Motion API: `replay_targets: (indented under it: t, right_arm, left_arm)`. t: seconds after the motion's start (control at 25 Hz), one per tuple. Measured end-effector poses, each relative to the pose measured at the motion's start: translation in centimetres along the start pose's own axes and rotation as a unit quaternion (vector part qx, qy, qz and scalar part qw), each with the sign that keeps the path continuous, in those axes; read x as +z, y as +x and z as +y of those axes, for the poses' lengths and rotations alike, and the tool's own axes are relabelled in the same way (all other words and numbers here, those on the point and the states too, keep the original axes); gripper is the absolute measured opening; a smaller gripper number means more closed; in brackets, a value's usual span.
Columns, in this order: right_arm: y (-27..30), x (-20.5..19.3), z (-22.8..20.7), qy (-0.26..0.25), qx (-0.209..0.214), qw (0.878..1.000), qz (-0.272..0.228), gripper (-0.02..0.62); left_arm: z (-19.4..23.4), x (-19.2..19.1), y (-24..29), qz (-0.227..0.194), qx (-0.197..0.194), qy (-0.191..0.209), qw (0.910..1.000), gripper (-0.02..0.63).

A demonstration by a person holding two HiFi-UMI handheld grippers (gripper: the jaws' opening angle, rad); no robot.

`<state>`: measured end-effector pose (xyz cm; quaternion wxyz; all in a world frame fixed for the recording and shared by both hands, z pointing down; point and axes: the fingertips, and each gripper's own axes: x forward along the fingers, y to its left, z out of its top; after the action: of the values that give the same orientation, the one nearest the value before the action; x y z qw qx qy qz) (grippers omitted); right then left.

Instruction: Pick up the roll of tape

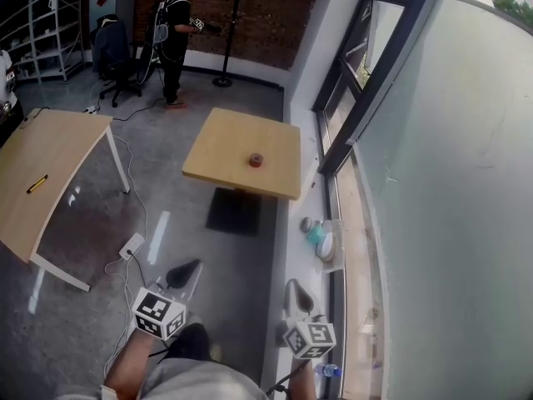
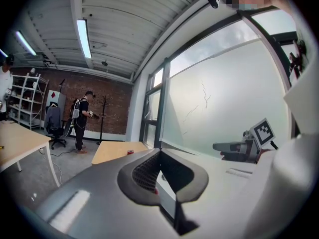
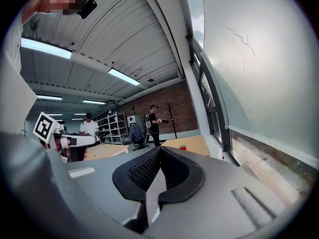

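Observation:
The red roll of tape point(image 1: 256, 159) lies on a small square wooden table point(image 1: 225, 148) some way ahead; it also shows as a small red roll point(image 2: 130, 152) in the left gripper view and as the tape point(image 3: 183, 147) in the right gripper view. My left gripper point(image 1: 185, 272) and right gripper point(image 1: 297, 294) are held low over the floor, well short of the table. On both, the jaws meet at the tips with nothing between them. Each points roughly level toward the table.
A larger wooden table point(image 1: 42, 182) stands at the left. A power strip point(image 1: 132, 244) and cable lie on the floor. The window sill point(image 1: 300, 265) at the right carries small containers point(image 1: 321, 238). A person point(image 1: 176, 40), an office chair point(image 1: 112, 57) and a coat stand point(image 1: 225, 32) are behind.

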<state>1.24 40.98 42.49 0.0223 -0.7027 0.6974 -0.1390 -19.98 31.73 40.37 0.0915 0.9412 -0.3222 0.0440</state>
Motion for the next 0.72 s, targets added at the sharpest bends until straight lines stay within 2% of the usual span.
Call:
replay_targets:
  t: [0.32, 0.72]
  right_arm:
    - [3.9, -0.7, -2.0, -0.004, 0.006, 1.0, 0.011, 0.014]
    - [13.0, 0.4, -6.1, 0.005, 0.001, 1.0, 0.03, 0.014]
  left_arm:
    - [1.2, -0.6, 4.6, 0.003, -0.003, -0.001, 1.0, 0.0]
    - [5.8, -0.6, 14.6, 0.022, -0.01, -0.016, 0.9996, 0.0]
